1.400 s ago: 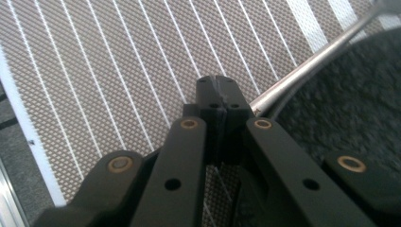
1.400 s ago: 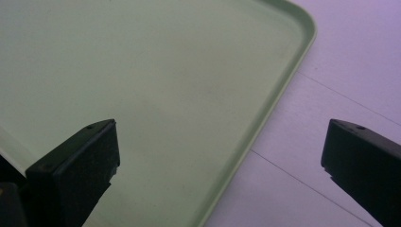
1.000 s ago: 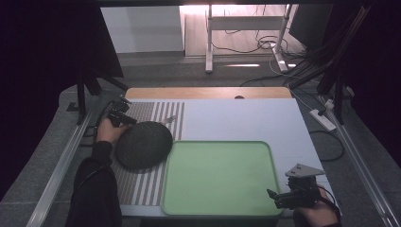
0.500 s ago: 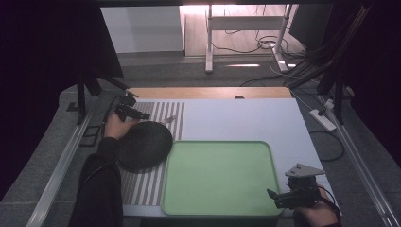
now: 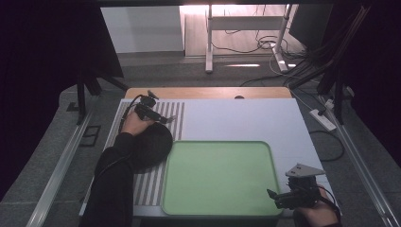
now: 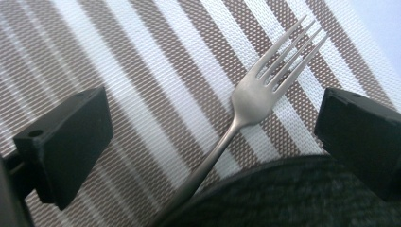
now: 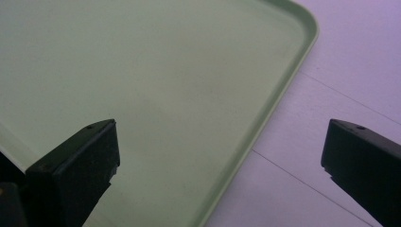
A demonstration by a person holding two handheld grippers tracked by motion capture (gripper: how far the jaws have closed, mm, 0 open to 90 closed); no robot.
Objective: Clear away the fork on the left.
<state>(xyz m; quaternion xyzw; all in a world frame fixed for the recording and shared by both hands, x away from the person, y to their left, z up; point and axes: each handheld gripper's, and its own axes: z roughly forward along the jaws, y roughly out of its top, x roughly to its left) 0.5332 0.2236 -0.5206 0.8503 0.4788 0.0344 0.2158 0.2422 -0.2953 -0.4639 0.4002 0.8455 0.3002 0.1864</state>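
Jaws of the left gripper point(image 6: 213, 142) stand wide apart at the lower left and right of the left gripper view, holding nothing, and the fork point(image 6: 246, 109) runs up between them. Nearest the camera, at the bottom edge, the fork's handle passes along the rim of a dark round plate point(image 6: 293, 198); whether it goes under the rim or only lies against it cannot be told. From there the handle climbs on a slant toward the upper right of the frame, widening into the neck, and the four tines point on to the upper right corner. The fork lies flat on the striped placemat point(image 6: 118, 56), and neither jaw touches it. Its long axis runs along the gripper's line of sight and leans to the right, so it sits closer to the right-hand jaw than to the left one. The likely next move is a pinch across the neck, which asks the jaws to come down over it and shift a little rightward so the handle sits midway.

In the high view the left gripper point(image 5: 161, 116) sits in the upper left of the table over the placemat point(image 5: 146, 189), past the plate point(image 5: 153, 144). The right gripper point(image 5: 276, 196) waits at the lower right, jaws open and empty over the corner of the green tray point(image 5: 217, 198), well apart from the fork, so the left hand is plainly the nearer one
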